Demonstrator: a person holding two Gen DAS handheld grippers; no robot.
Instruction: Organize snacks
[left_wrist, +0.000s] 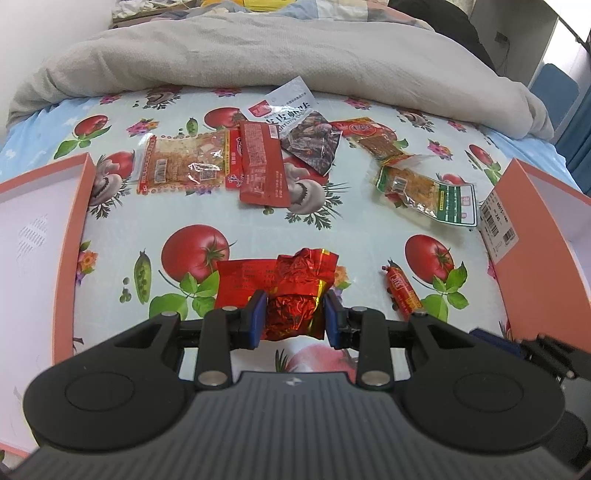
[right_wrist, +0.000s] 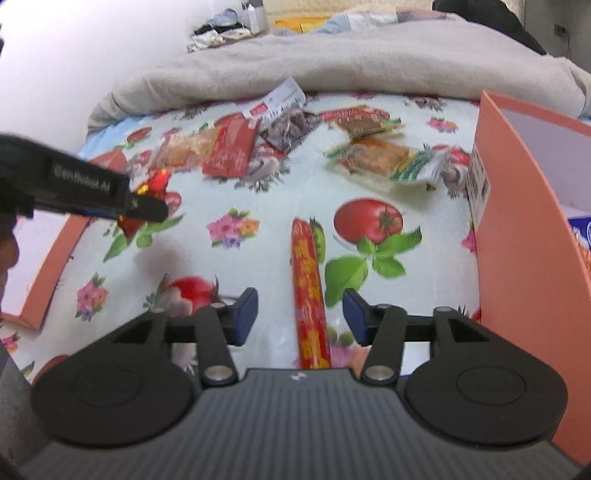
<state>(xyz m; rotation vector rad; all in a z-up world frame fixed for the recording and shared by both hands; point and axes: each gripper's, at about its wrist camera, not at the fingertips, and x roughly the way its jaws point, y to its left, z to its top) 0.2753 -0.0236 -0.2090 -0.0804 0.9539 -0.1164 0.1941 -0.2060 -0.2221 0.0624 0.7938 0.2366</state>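
Two orange boxes flank the tablecloth's side edges. My left gripper (left_wrist: 294, 316) jaws clamp a crumpled red foil packet (left_wrist: 295, 295), hiding its base; my right gripper (right_wrist: 300, 316) jaws gape around the sausage stick (right_wrist: 309, 295).

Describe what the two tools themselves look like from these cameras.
Both match: the left tool and right tool have a ribbed dark grey body with a small white logo, black linkage arms with silver pivot pins, round black side discs and blue fingertip pads. The left tool's side reads "GenRobot.AI". No cables or sleeves show.
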